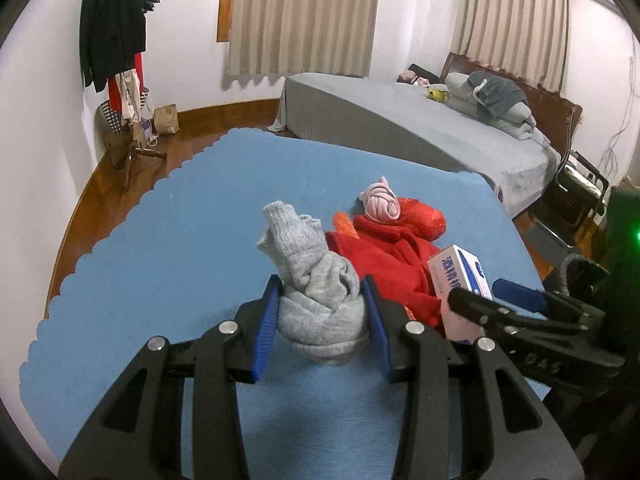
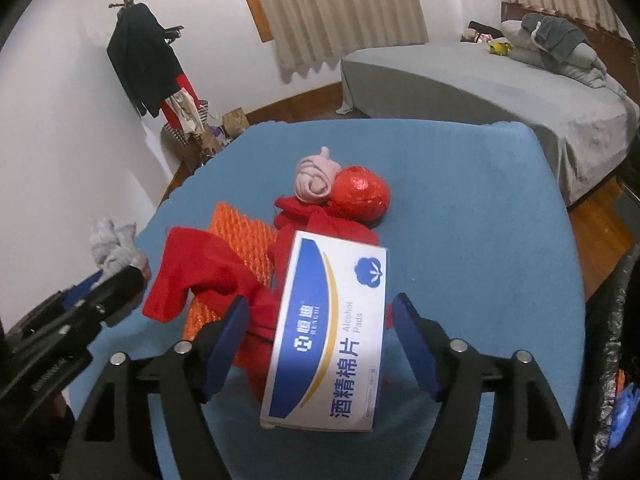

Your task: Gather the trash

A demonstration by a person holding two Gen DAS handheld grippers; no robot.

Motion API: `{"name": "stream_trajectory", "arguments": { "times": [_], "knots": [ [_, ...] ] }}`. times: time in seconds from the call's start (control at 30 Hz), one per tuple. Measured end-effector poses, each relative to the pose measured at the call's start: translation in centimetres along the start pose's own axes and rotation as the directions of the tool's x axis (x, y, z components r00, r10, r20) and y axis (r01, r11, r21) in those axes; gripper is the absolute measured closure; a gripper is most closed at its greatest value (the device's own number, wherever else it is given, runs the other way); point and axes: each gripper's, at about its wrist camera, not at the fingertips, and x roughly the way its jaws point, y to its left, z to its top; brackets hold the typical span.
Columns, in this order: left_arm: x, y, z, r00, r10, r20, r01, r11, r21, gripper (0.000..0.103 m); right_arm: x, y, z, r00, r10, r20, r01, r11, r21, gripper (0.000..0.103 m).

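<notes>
the left tongs pinch a grey sock; the right tongs straddle a box, contact unclear. both hang above the blue table. pickup step; next needs a bin, none visible.

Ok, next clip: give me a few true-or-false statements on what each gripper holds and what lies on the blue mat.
1. The left gripper is shut on the grey sock bundle. True.
2. The right gripper grips a glass bottle. False: it is shut on the alcohol pads box.
3. The pink sock ball touches the red foil ball. True.
4. The blue mat is bare apart from the held items. False: red cloth and orange bubble wrap lie there.
</notes>
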Motion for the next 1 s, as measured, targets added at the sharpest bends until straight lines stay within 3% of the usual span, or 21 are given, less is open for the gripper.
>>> {"name": "stream_trajectory", "arguments": {
  "times": [0.47,0.67,1.0],
  "knots": [
    [0.4,0.1,-0.3,1.0,0.002,-0.005,-0.002,1.0,0.0,0.064,1.7,-1.0,0.4,0.999,-0.033,-0.016,0.034,0.997,0.068,0.028],
    [0.4,0.2,-0.4,1.0,0.001,-0.007,-0.001,1.0,-0.002,0.064,3.1,-1.1,0.5,0.998,-0.002,-0.068,0.009,0.995,0.098,0.046],
    [-0.1,-0.2,-0.2,1.0,-0.006,0.014,0.006,1.0,0.007,0.064,-0.7,-1.6,1.2,1.0,0.013,0.002,-0.013,0.996,0.09,0.046]
  ]
}}
